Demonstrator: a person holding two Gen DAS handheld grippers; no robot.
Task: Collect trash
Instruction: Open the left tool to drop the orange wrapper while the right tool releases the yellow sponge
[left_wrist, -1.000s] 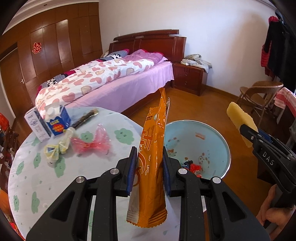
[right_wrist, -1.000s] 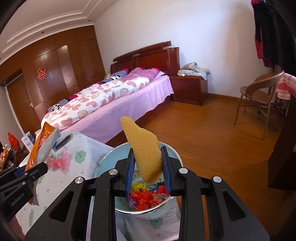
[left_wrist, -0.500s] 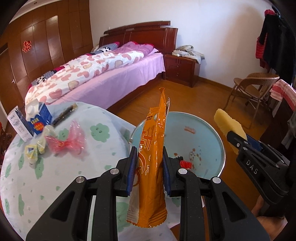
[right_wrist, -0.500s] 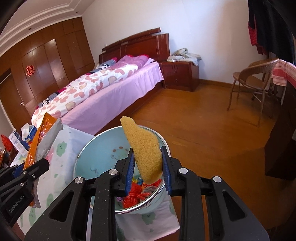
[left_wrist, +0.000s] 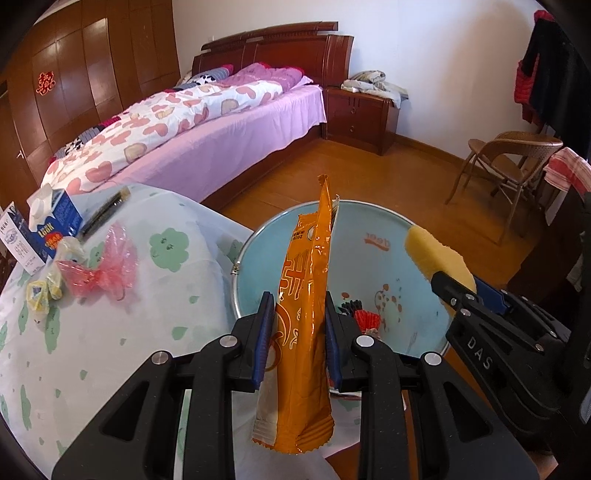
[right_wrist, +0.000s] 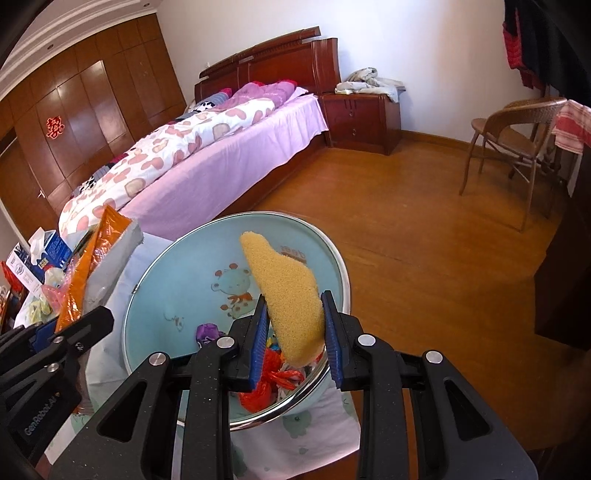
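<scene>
My left gripper (left_wrist: 298, 299) is shut on a tall orange snack wrapper (left_wrist: 306, 332), held upright at the near rim of a light-blue enamel basin (left_wrist: 369, 266). The basin sits at the table's right edge with red, purple and other bits of trash (right_wrist: 266, 384) in its bottom. My right gripper (right_wrist: 293, 297) is shut on a yellow sponge (right_wrist: 288, 295), which hangs over the basin's inside. From the left wrist view the sponge (left_wrist: 432, 254) and right gripper (left_wrist: 454, 291) come in over the basin's right side. The wrapper (right_wrist: 88, 266) and left gripper (right_wrist: 85, 325) show at the basin's left.
On the round table's flowered cloth (left_wrist: 110, 350) lie a crumpled pink plastic wrap (left_wrist: 99, 269), small yellow packets (left_wrist: 40, 295), a blue carton (left_wrist: 55, 218) and a dark stick. A bed (left_wrist: 221, 129), a nightstand (left_wrist: 358, 118) and a wicker chair (left_wrist: 509, 158) stand beyond on the wooden floor.
Both grippers have sunk and moved toward the basin, which now looks larger and nearer. The sponge has come over the basin's inside. Both grips are unchanged.
</scene>
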